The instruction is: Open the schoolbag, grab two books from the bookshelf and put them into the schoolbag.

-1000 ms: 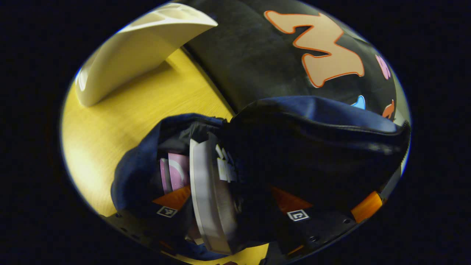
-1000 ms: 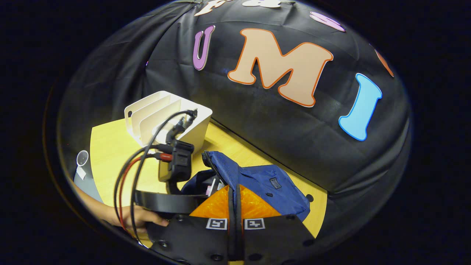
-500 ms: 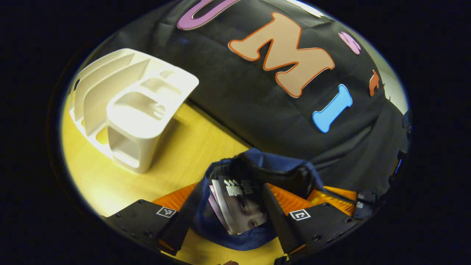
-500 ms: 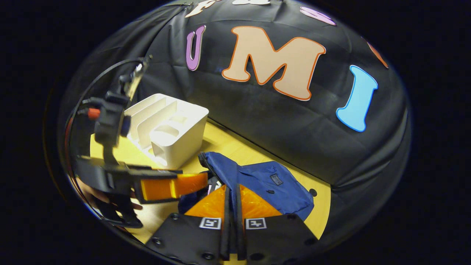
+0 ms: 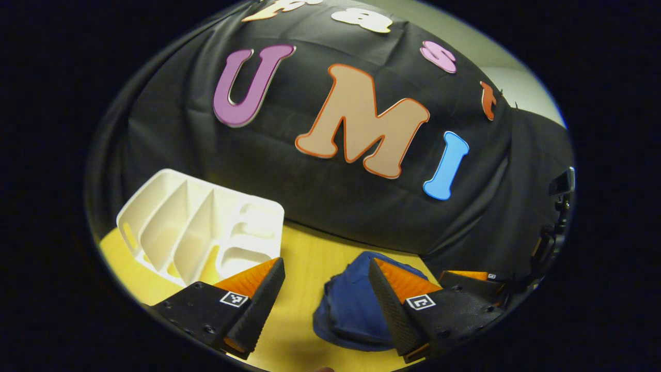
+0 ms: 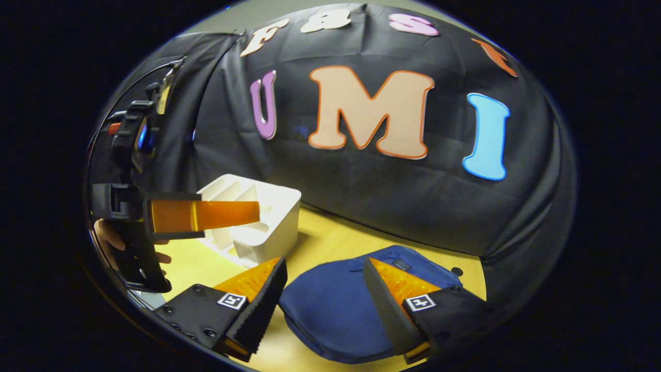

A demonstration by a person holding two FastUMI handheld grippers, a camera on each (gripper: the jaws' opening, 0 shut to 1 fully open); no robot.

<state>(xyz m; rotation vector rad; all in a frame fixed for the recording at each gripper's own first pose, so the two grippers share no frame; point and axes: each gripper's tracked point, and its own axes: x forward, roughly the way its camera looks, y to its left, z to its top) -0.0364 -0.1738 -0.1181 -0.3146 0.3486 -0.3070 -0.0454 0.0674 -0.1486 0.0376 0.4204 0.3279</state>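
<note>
Blue schoolbag (image 6: 330, 310) lies slumped at lower centre between the right gripper (image 6: 323, 297)'s spread, empty jaws, left gripper (image 5: 325, 294) likewise spread, so loose fabric could snag a finger.

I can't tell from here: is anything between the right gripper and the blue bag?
Nothing visible. The right gripper hangs with jaws open just above the bag, which lies on the table. The white shelf and the left gripper sit off to one side.

no readable text, small label on blue schoolbag (image 6: 400, 264) too tiny to read
</note>
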